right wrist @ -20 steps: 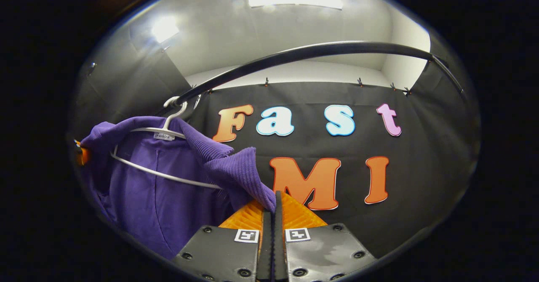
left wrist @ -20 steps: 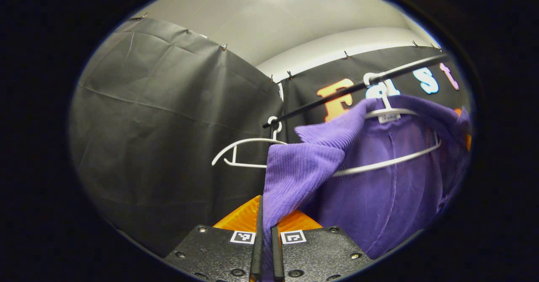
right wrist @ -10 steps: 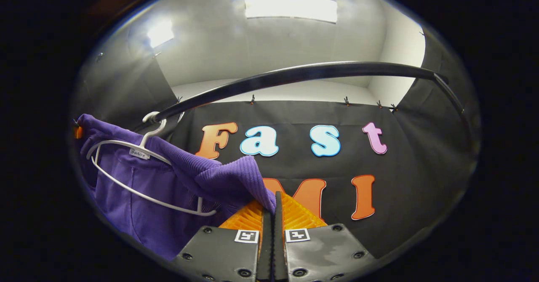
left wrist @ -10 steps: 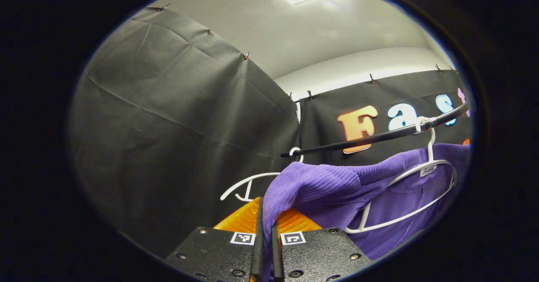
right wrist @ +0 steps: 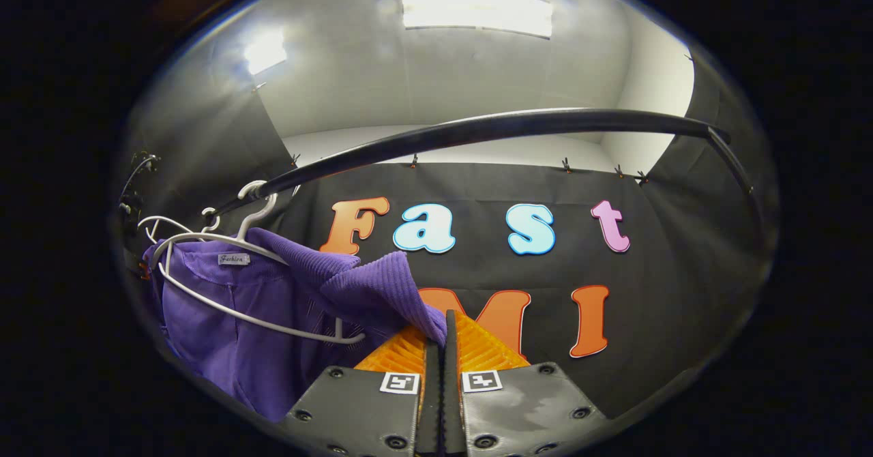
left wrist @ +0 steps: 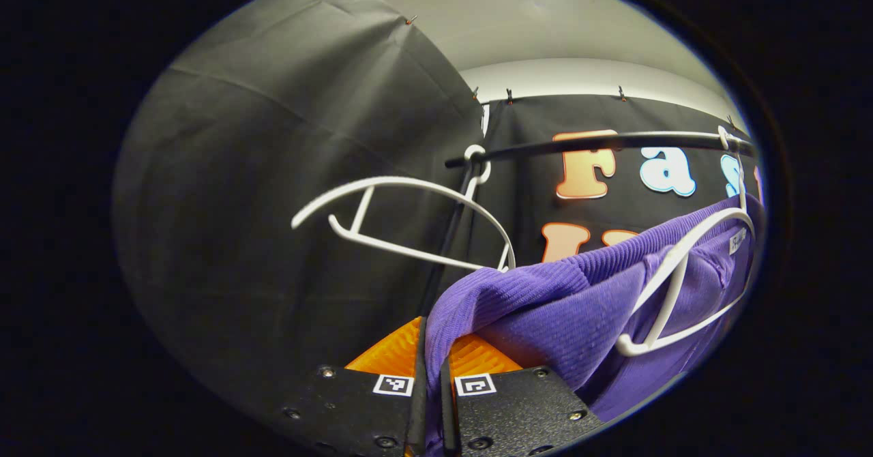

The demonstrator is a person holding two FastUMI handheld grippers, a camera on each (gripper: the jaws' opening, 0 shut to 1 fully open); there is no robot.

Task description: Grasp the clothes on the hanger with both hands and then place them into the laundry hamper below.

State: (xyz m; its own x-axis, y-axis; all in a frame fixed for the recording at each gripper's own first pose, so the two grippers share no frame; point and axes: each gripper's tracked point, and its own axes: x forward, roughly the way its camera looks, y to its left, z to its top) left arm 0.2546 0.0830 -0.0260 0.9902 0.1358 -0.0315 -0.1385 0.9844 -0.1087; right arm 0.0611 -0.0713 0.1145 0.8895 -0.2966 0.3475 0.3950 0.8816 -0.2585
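The purple garment (left wrist: 545, 307) has slid lower on its white hanger (left wrist: 672, 286) since half a second ago. My left gripper (left wrist: 430, 368) stays pinched on its ribbed edge, my right gripper (right wrist: 441, 337) likewise. A bare hanger (left wrist: 402, 218) hangs ahead-left, seemingly clear. The rail (right wrist: 477, 129) arches above.

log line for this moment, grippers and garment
left gripper: shut on purple garment | right gripper: shut on purple garment | garment: partly on white hanger | hanger: hooked on rail
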